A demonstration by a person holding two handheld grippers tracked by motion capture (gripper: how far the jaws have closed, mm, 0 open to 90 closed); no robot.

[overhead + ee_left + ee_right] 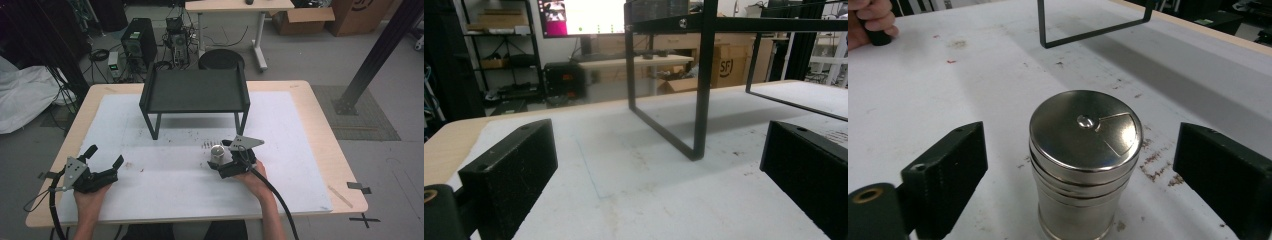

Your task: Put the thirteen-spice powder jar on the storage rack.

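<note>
White-covered desk [165, 200], black rack [195, 92] at its far middle.
Steel shaker [216, 154] stands upright near the front edge, right of centre, between the spread jaws of the right gripper [223, 161], untouched; dark specks [206, 145] lie just beyond it; left gripper [106, 159], jaws apart and empty, sits by the front-left corner; rack legs stand well beyond both.

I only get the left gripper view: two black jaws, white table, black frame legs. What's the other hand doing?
Observer: The right gripper has its jaws open on either side of a steel shaker, not touching it.
Operator: What do those legs hold up?
Observer: A black tray, nothing on it.
Operator: Is the shaker open?
Observer: No, its lid is on, with a wedge-shaped flap lying flat.
</note>
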